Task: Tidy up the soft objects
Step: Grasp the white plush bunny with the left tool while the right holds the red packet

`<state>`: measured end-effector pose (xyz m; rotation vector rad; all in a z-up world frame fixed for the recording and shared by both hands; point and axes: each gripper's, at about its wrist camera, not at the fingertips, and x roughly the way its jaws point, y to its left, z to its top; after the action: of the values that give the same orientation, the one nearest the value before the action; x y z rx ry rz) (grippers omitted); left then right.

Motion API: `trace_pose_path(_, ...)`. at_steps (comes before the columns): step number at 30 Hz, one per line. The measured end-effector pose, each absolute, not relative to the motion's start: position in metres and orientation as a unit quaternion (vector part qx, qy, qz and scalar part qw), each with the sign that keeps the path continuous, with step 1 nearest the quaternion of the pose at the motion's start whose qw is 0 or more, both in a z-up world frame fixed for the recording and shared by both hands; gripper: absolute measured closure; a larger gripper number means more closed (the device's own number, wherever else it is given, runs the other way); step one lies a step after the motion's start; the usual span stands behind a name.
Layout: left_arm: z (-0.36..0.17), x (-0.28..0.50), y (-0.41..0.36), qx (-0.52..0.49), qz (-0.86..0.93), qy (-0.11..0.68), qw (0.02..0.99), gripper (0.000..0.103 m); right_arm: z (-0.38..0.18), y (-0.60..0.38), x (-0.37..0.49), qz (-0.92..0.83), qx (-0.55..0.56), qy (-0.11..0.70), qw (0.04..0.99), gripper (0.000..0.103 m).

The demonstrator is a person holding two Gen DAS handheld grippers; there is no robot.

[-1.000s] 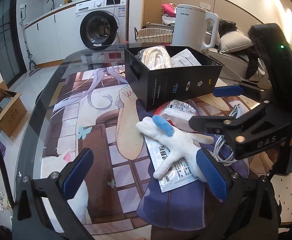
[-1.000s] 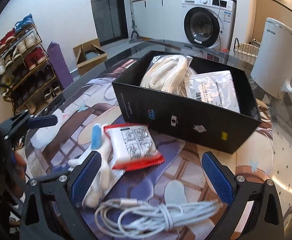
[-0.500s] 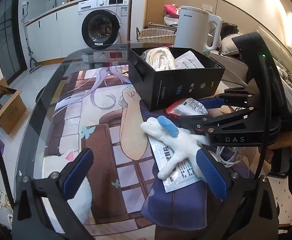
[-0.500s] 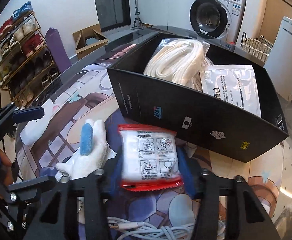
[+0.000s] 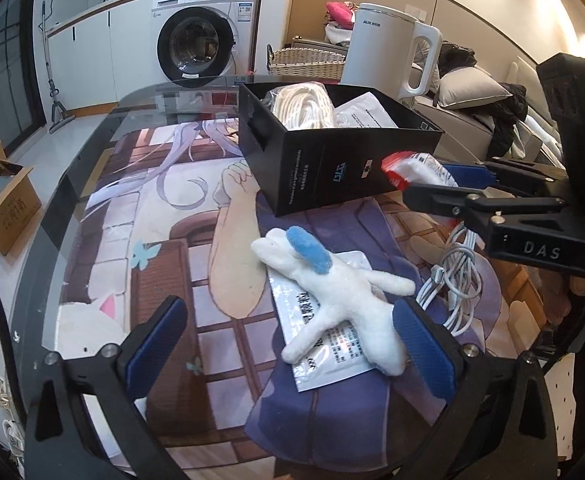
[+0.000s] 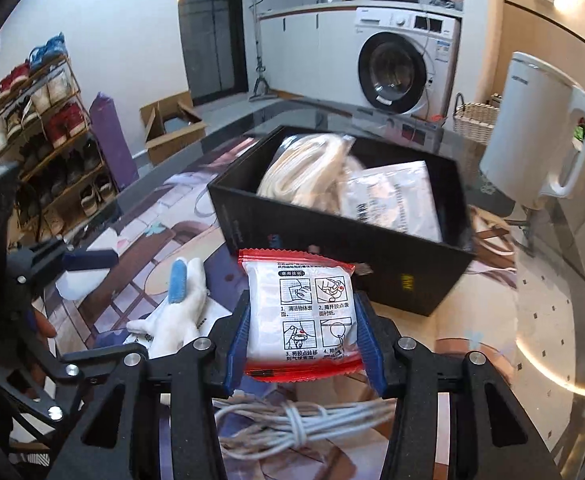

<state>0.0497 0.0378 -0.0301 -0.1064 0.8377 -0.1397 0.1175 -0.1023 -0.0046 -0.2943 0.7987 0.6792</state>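
Note:
My right gripper [image 6: 303,334] is shut on a red-edged white packet [image 6: 302,316], held lifted off the mat just in front of the black box [image 6: 332,240]. In the left wrist view the same packet [image 5: 416,168] shows in the right gripper [image 5: 432,184] beside the box [image 5: 332,160]. The box holds a bagged white rope coil [image 6: 308,168] and a flat white pouch [image 6: 392,196]. A white plush toy with a blue ear [image 5: 340,288] lies on a flat foil pouch [image 5: 324,340]. My left gripper [image 5: 288,336] stands open, the toy's lower end near its right finger.
A coiled white cable [image 6: 304,424] lies on the printed mat [image 5: 172,264] under the right gripper. A white kettle [image 5: 388,48] stands behind the box. The glass table's edge [image 5: 64,184] curves on the left, with a cardboard box [image 5: 4,204] on the floor beyond.
My right gripper shut on the red-edged packet and lifted it off the mat toward the black box. The left gripper stayed open by the plush toy.

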Motion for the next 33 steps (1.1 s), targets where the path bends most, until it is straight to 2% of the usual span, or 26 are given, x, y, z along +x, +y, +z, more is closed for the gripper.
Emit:
trace_pose_path(13, -0.036, 0.070, 0.036, -0.039, -0.045, 0.441, 0.896, 0.000, -0.001, -0.118, 0.117, 0.335, -0.125, 0.372, 0.857, 0.055)
trace_pose_path(22, -0.033, 0.056, 0.052, -0.033, -0.040, 0.434, 0.899, 0.000, -0.001, -0.122, 0.116, 0.336, -0.117, 0.370, 0.858, 0.055)
trace_pose_path(33, -0.035, 0.063, 0.030, -0.029, -0.057, 0.436, 0.898, 0.000, 0.002, -0.120, 0.112, 0.341, -0.120, 0.366, 0.858, 0.055)
